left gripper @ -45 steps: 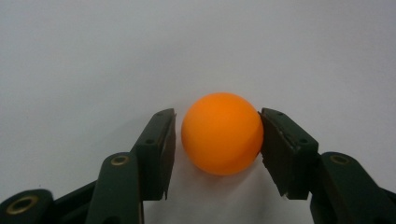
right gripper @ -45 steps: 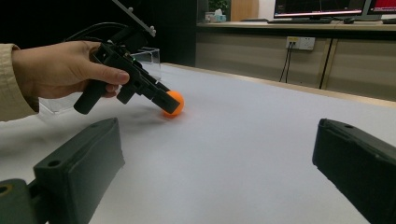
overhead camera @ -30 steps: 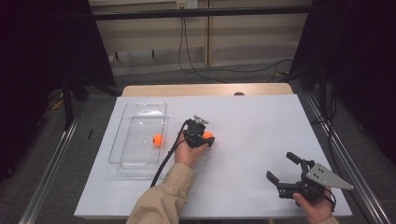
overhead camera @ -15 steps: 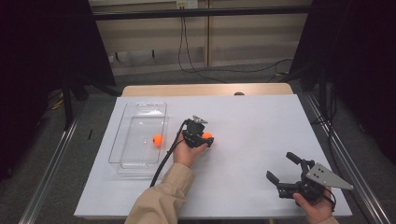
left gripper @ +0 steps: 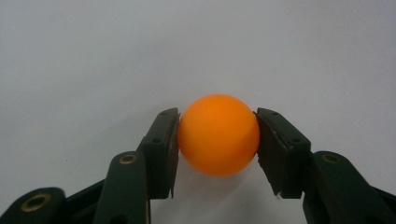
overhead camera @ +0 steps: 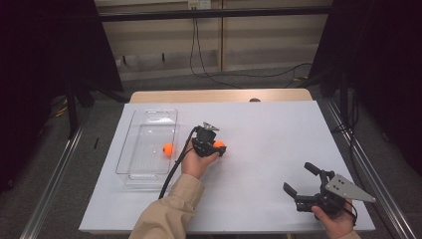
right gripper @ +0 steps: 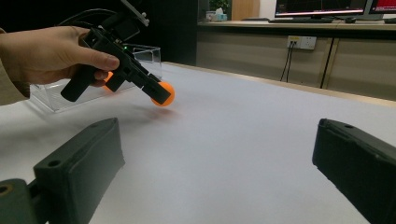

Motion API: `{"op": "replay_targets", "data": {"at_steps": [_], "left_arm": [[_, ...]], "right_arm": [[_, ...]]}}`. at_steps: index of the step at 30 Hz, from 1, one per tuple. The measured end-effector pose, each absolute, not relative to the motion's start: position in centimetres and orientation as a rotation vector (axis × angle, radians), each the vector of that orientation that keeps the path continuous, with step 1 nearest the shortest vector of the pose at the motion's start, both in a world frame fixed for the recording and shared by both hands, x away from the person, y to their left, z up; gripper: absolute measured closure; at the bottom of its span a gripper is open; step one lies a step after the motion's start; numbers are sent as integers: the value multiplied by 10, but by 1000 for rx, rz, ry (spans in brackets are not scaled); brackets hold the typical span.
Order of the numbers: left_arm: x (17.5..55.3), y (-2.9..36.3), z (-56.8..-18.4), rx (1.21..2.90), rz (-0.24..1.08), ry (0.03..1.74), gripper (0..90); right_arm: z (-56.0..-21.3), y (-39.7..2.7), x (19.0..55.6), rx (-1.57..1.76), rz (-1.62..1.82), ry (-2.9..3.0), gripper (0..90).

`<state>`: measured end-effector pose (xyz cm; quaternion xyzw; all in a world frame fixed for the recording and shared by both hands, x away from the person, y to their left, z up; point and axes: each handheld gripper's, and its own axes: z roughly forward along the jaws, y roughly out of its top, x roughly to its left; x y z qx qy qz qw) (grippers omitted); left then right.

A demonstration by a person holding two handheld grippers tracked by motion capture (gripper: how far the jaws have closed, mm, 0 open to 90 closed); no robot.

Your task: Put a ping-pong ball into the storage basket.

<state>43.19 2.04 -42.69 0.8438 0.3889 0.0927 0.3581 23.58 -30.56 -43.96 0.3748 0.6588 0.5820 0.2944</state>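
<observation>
An orange ball (left gripper: 218, 134) sits pinched between the two black pads of my left gripper (left gripper: 217, 140), which is shut on it. In the high view that gripper (overhead camera: 218, 147) holds the ball (overhead camera: 219, 144) just right of a clear plastic tray (overhead camera: 149, 115), a little above the white table. From the right gripper view the ball (right gripper: 166, 94) hangs clear of the table with a faint shadow under it. A second orange ball (overhead camera: 168, 148) lies inside the tray. My right gripper (overhead camera: 303, 180) rests open near the table's front right, jaws wide apart with nothing between them.
The white table (overhead camera: 278, 129) stretches between the two grippers. A black cable (overhead camera: 174, 169) trails from the left gripper along the sleeve. Metal rails run along both sides of the table, and cables hang at the back wall.
The left gripper with the ball has shifted very slightly toward the near side. The right gripper has stayed where it was.
</observation>
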Motion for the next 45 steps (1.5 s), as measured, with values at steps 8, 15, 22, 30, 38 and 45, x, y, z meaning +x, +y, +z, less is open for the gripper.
{"op": "replay_targets", "data": {"at_steps": [8,15,22,30,38,45], "left_arm": [[430,23,-423,2186,243,1005,512],[429,24,-420,2184,236,1005,512],[428,27,-417,2182,240,1003,512],[427,30,-412,2184,242,1008,512],[426,33,-410,2188,247,1009,512],[425,34,-408,2177,234,1022,512]], "right_arm": [[-440,-305,236,993,1549,1756,12],[-440,-305,236,990,1549,1761,12],[-440,-304,236,990,1550,1762,13],[-440,-304,236,989,1551,1761,13],[-440,-304,236,989,1551,1761,13],[-439,-304,236,985,1552,1761,13]]}}
